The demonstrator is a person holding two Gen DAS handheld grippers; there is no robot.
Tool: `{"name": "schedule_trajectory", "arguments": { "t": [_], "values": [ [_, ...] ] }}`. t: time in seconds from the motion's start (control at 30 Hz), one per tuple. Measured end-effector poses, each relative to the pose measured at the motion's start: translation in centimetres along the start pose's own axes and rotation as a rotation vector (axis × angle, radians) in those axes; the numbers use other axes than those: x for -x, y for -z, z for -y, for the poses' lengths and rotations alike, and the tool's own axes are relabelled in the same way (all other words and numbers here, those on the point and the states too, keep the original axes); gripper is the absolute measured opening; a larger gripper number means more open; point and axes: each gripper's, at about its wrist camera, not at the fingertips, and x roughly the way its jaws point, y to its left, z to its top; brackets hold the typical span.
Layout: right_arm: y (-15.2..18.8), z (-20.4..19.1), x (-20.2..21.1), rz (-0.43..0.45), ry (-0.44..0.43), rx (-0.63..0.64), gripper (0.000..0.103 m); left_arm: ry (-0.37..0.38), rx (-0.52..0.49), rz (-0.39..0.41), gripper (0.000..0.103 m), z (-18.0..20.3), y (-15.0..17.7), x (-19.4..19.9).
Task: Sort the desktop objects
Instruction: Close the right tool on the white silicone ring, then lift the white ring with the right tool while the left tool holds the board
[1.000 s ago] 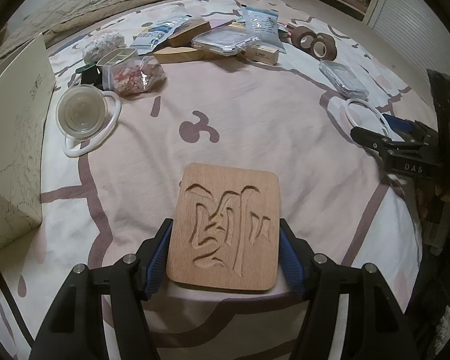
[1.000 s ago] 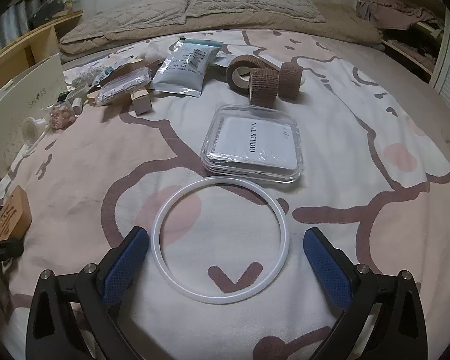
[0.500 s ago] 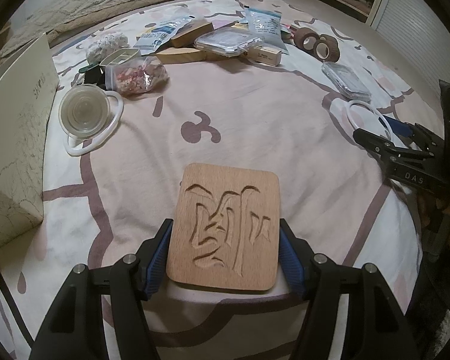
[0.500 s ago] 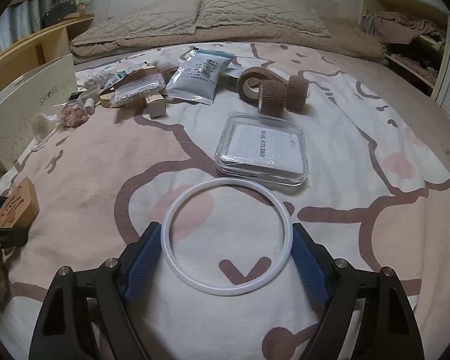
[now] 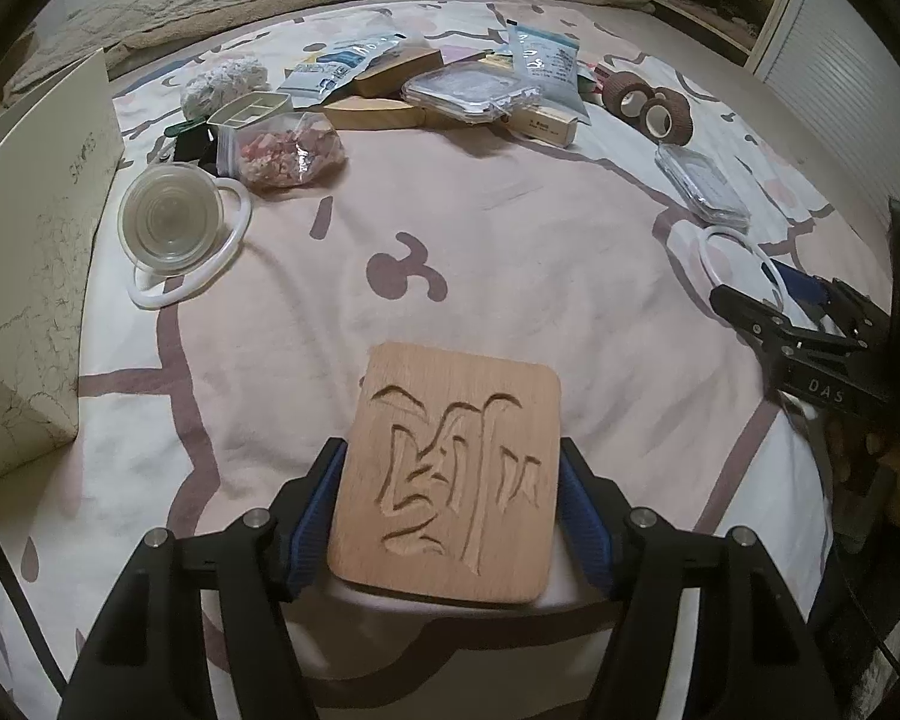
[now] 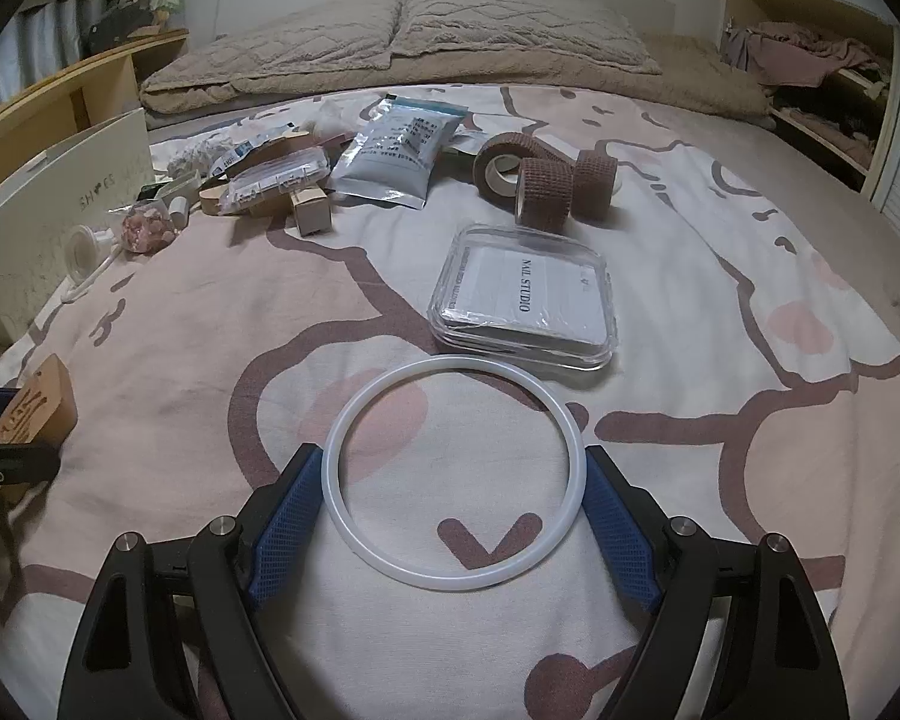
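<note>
My left gripper [image 5: 450, 480] is shut on a carved wooden board [image 5: 450, 474], held by its two side edges just above the pink patterned bedspread. My right gripper [image 6: 453, 480] has its blue pads against both sides of a white silicone ring [image 6: 453, 471] that lies on the bedspread. The ring also shows in the left wrist view [image 5: 741, 258], with the right gripper [image 5: 768, 306] at the right edge. The board also shows in the right wrist view [image 6: 36, 402], at the far left.
A clear plastic case [image 6: 525, 297] lies just beyond the ring, with three brown tape rolls [image 6: 546, 186] behind it. A pile of packets and small boxes [image 5: 438, 90] lies farther back. A clear round lid on a white ring [image 5: 171, 222] and a white shoe box [image 5: 36, 258] are at left.
My right gripper's jaws have closed in from wide open until the pads touch the white ring. My left gripper still holds the wooden board in the same place.
</note>
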Motion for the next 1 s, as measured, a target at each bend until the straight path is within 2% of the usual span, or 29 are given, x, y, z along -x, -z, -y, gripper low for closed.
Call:
{"name": "schedule_trajectory", "arguments": {
  "t": [0.47,1.0],
  "values": [
    [-0.1,-0.2,0.9,0.000,0.019,-0.025,0.084,0.008,-0.003,0.015,0.066,-0.2,0.0,0.7],
    [-0.7,-2.6,3.3,0.028,-0.041,0.028,0.084,0.025,0.026,0.041,0.065,-1.1,-0.4,2.4]
  ]
}}
